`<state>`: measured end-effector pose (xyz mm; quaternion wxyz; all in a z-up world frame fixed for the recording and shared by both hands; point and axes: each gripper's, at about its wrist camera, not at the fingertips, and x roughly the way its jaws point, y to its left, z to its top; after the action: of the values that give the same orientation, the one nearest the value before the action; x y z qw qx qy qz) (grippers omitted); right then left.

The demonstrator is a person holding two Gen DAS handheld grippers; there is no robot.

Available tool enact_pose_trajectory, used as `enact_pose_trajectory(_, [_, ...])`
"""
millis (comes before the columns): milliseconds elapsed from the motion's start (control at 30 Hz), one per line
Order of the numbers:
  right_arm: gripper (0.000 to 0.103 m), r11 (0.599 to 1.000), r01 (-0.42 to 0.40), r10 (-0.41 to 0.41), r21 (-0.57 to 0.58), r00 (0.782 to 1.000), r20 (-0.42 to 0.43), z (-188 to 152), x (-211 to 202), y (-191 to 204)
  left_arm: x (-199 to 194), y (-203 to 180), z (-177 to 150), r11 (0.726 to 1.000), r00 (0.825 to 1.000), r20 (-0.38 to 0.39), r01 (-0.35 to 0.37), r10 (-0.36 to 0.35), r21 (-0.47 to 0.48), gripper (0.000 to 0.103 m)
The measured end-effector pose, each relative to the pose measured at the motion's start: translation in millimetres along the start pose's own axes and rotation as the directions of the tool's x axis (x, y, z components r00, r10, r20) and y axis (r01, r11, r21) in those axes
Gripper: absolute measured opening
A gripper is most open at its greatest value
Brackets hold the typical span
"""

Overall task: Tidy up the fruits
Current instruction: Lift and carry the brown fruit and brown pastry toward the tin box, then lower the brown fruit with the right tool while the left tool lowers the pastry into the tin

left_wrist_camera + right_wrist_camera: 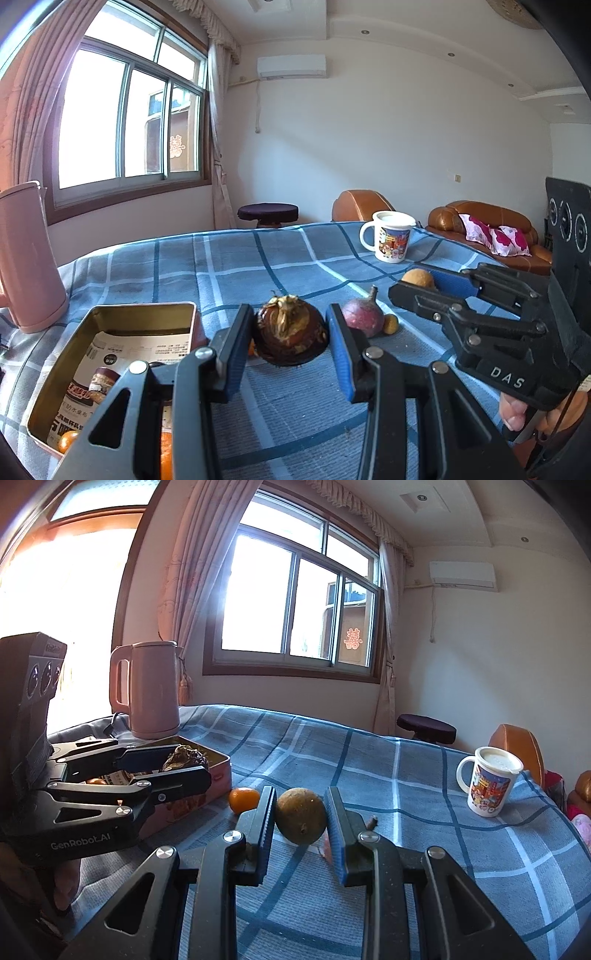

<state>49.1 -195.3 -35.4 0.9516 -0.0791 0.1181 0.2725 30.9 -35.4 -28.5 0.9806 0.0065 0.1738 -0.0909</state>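
Nearest your left lens, the left tongs [290, 349] are closed on a dark brown, round mangosteen-like fruit with a dried golden calyx [290, 332], one blue pad touching each flank, so this fruit is held and not merely framed. Its calyx points up and slightly away from you, and the fruit has no marked long axis. Your target, the open rectangular gold-coloured metal tin with printed paper inside [66, 376], lies to the left of these tongs and just beside them; in the right wrist view the held fruit already appears over the tin's near wall [218, 766]. Your right tongs [301, 821] are narrowed on a round tan-brown fruit with a small dimple [301, 819], both pads against its sides, well to the right of the tin. Loose on the blue checked cloth of the counter [280, 417] remain a purple-red fruit with a short stem [364, 314], a small yellowish fruit [391, 324] beside it, and a small orange mandarin [243, 799] close to the tin's corner. Judged from this layout, your left hand is the nearer to the tin and should deliver first, by a short leftward carry.
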Motion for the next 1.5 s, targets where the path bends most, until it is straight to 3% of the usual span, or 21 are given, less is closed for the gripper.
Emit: enact_pose_trajectory(1500, [0.028,0.973,-0.195,0.192,-0.122,0.981,-0.036,38,54,100,-25,95,-7,0.973,0.984,-0.021,-0.176,0.175,-0.148,0.042])
